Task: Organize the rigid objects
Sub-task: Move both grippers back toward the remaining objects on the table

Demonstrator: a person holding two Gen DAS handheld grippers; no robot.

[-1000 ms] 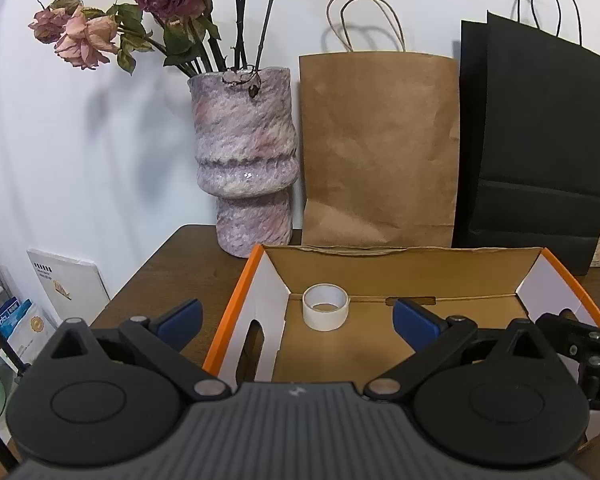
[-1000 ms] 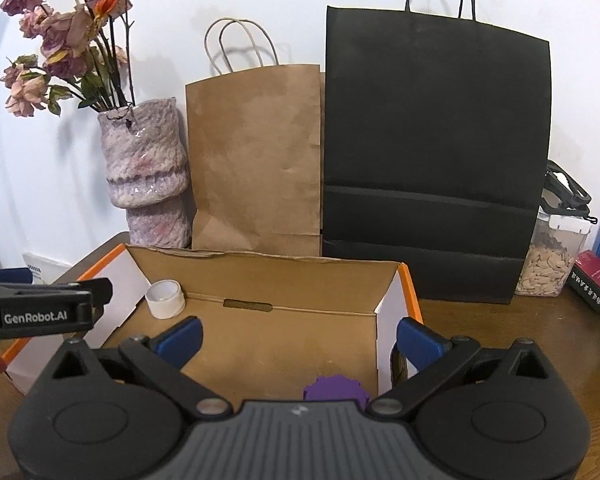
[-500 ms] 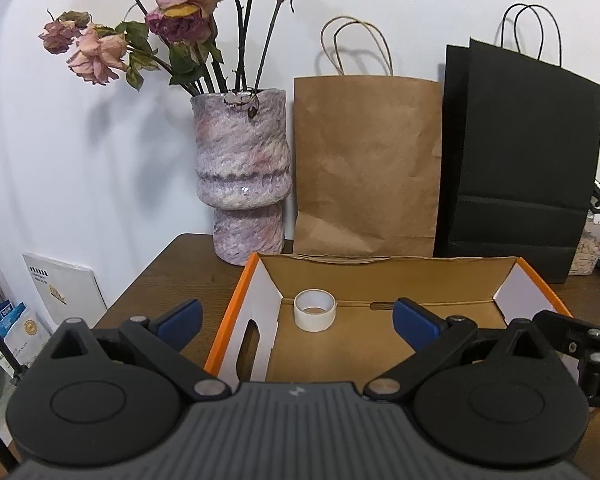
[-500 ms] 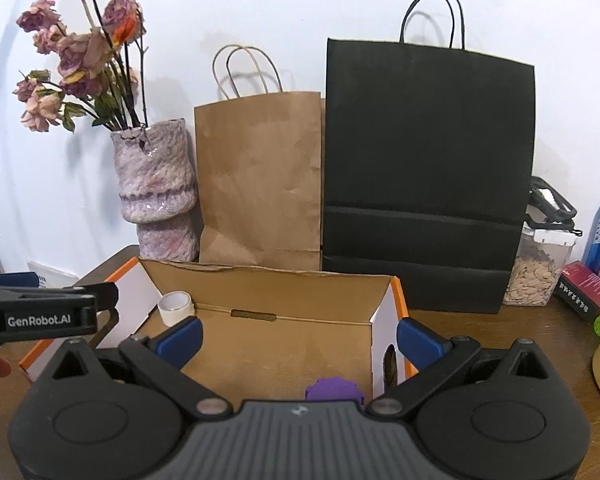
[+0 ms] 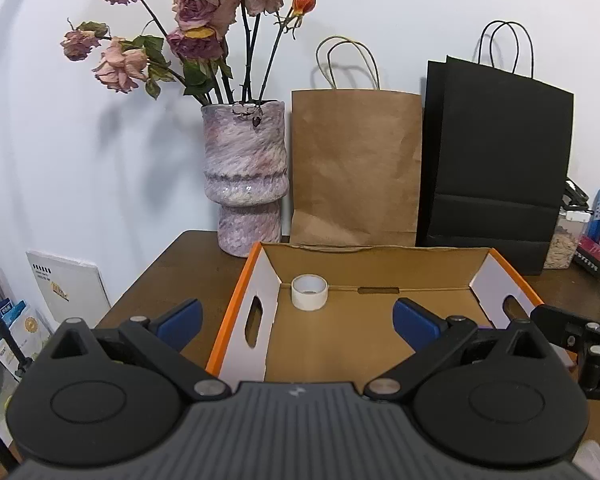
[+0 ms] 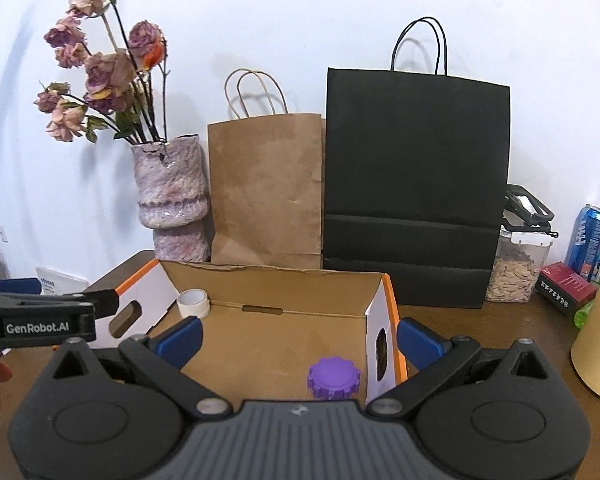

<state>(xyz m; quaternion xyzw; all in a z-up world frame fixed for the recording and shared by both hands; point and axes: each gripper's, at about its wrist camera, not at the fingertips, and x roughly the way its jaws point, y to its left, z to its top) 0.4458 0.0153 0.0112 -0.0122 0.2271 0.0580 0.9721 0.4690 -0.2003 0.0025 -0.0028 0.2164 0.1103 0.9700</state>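
Left gripper (image 5: pixel 296 316): jaws spread, empty, backed away.
Right gripper (image 6: pixel 298 338): jaws spread, empty, backed away.
Orange-edged cardboard box (image 6: pixel 268 344): holds white tape roll (image 6: pixel 193 303), purple ridged plastic cap (image 6: pixel 333 377); both placements judged done.

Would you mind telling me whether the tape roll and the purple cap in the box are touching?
Apart. The right wrist view shows the tape roll in the far left corner and the purple cap near the right wall, with bare cardboard between them.
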